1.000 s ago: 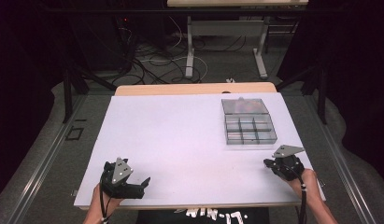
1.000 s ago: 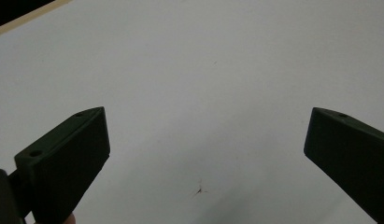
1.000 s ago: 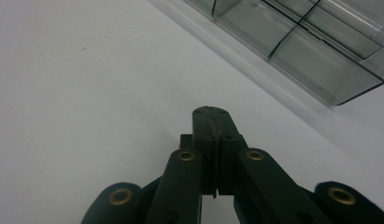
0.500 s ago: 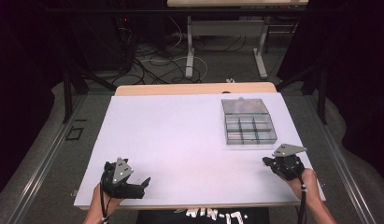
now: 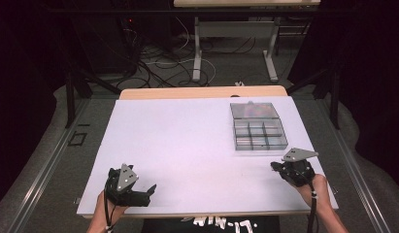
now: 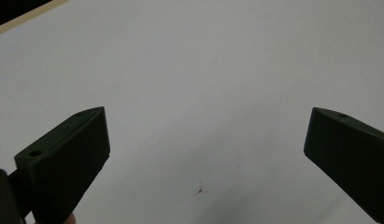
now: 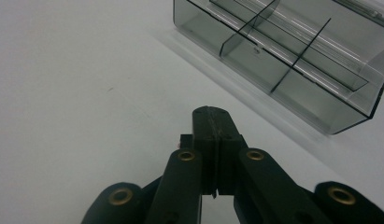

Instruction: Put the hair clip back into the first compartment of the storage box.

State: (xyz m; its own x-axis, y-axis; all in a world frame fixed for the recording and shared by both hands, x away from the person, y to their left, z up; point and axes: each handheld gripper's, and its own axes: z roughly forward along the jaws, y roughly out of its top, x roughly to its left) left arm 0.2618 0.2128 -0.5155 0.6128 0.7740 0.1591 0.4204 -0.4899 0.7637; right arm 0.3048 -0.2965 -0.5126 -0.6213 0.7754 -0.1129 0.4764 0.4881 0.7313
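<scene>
I'm holding both grippers low at the near edge of the white table (image 5: 187, 141); nothing has shifted in the past second, so the work is not yet begun. My right gripper (image 7: 213, 116) is sitting with jaws pressed together, empty, near the clear compartment box (image 5: 257, 127); my left gripper (image 6: 206, 140) is resting with jaws wide apart over bare tabletop, well apart from that box.

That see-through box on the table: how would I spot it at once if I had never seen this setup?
Start at the white table and look to its far right part. There lies a smoky clear plastic box, ahead of the right gripper. Thin walls split it into small compartments, and it is the one loose thing on the tabletop.
</scene>
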